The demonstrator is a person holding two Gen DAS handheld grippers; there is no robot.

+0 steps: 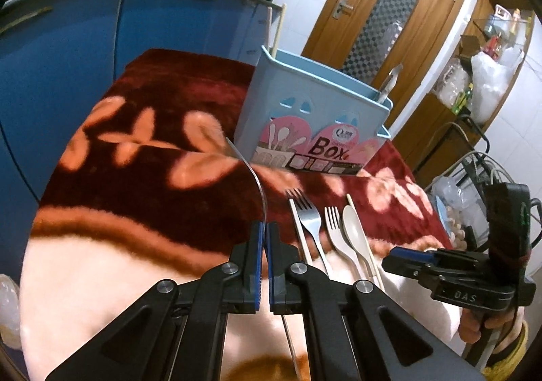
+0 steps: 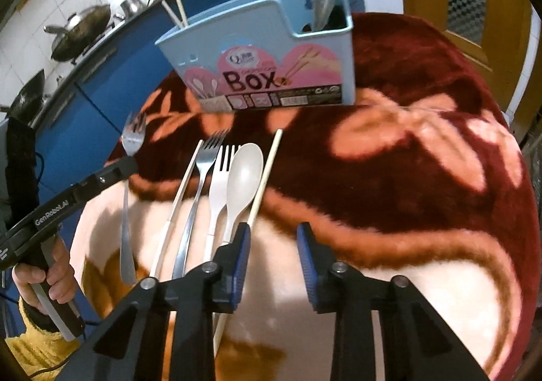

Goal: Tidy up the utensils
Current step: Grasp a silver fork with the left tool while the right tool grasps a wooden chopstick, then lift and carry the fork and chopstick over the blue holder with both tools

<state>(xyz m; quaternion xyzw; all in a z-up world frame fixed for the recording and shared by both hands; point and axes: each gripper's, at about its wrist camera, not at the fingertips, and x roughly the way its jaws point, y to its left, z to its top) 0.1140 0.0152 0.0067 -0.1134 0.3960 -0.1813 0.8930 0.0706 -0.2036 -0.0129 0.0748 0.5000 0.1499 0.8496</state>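
— What is gripped nearest the cameras?

— A metal fork (image 2: pixel 128 198) is clamped in the left gripper (image 1: pixel 264 228), lifted off the blanket (image 2: pixel 423 177). The right gripper (image 2: pixel 274 232) is held apart with nothing between its pads, just beside a chopstick (image 2: pixel 262 177).

— And further out?

— A white chopstick (image 2: pixel 176 201), a second metal fork (image 2: pixel 200 184), a plastic fork (image 2: pixel 218 184) and a plastic spoon (image 2: pixel 242 174) are laid side by side. Beyond them the blue box (image 2: pixel 264 52) is stood, with chopsticks and a utensil inside.
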